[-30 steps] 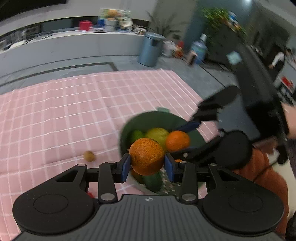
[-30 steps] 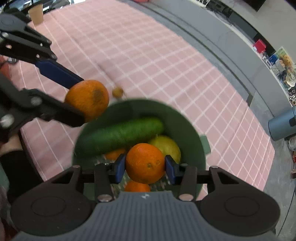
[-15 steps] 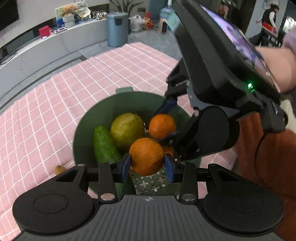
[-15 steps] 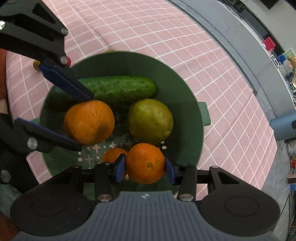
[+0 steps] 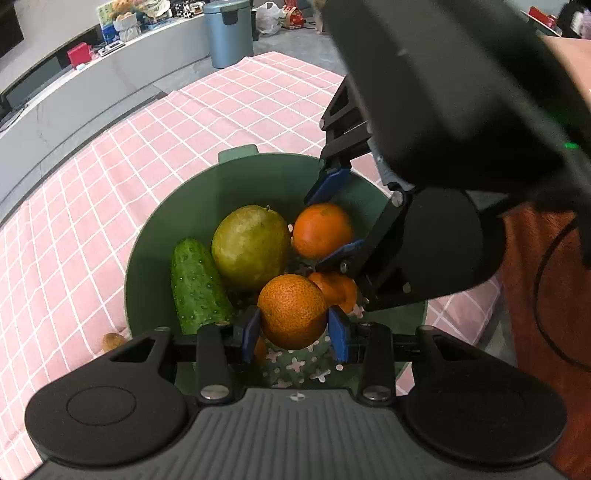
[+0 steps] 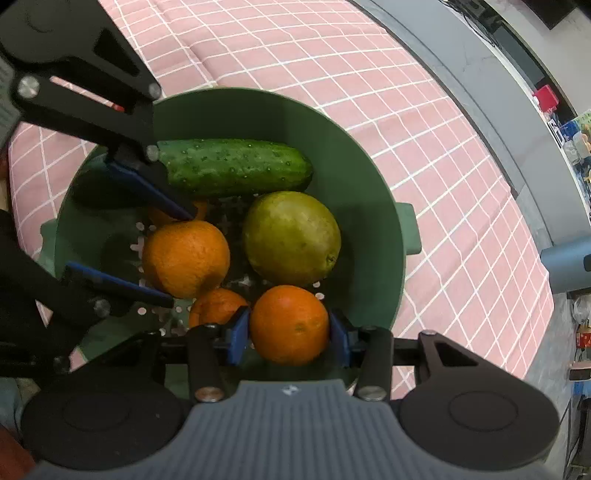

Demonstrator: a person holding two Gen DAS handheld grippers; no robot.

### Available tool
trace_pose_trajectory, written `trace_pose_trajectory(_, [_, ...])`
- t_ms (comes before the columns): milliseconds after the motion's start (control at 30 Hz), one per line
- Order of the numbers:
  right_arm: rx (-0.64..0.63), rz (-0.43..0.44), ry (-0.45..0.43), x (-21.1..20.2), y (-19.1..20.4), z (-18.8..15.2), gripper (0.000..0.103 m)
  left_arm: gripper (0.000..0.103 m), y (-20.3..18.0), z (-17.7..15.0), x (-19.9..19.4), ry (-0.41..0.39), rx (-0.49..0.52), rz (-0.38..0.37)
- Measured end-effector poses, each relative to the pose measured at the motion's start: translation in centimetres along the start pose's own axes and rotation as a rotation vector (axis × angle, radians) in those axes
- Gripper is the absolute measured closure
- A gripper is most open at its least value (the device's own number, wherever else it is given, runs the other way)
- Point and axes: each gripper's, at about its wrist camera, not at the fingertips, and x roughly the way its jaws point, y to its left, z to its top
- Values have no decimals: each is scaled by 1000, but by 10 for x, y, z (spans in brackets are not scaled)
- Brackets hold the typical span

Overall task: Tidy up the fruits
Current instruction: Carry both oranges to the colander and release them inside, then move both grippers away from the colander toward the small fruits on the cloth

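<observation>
A green colander bowl [image 5: 192, 206] [image 6: 362, 177] stands on the pink checked cloth. In it lie a cucumber [image 5: 195, 284] [image 6: 236, 166], a yellow-green pear-like fruit [image 5: 251, 247] [image 6: 291, 238] and a small orange [image 5: 334, 286] [image 6: 218, 304]. My left gripper [image 5: 294, 328] is shut on an orange [image 5: 291, 310] low inside the bowl; it also shows in the right wrist view [image 6: 186, 253]. My right gripper [image 6: 289, 336] is shut on another orange [image 6: 290, 323] [image 5: 321, 229] inside the bowl's other side.
A small brown fruit [image 5: 112, 341] lies on the cloth left of the bowl. A grey bin [image 5: 229, 31] and a long grey counter [image 5: 110, 85] stand beyond the table. An orange-brown seat [image 5: 543, 295] is at the right.
Both grippers have gone down into the bowl with their oranges, which now sit low among the other fruit. Both stay shut.
</observation>
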Motion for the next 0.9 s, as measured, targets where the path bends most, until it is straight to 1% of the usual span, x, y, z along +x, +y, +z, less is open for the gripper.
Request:
trace_pose_trajectory(133, [-2,-15,0,-2,0,2,58,55,0,-1,-1,-10,-16,-3])
trace_pose_trajectory(200, [2,-26,1,-4,0,3,53,54,3,-3,-4,-22,-26,0])
trace_pose_trajectory(300, [2,-37,1,-7,1,4,51,53,9,-3,-11,-33,-50,-19])
trace_pose_trajectory(367, [0,-51,-1,-12,1,3,46,53,11,-4,-17,-42,-55,-21])
trace_pose_trajectory(533, [1,-78,-10,-23,3,6,43,49,11,-9,-38,-70,-50,-3])
trace_pose_trajectory(633, [4,-94,-20,-33,7,9,43,49,15,-15,-51,-91,-62,3])
trace_pose_trajectory(767, [27,-104,-50,-48,14,11,38,49,22,-22,-70,-117,-87,19])
trace_pose_trajectory(900, [91,-100,-103,-65,21,14,37,49,27,-32,-92,-157,-135,52])
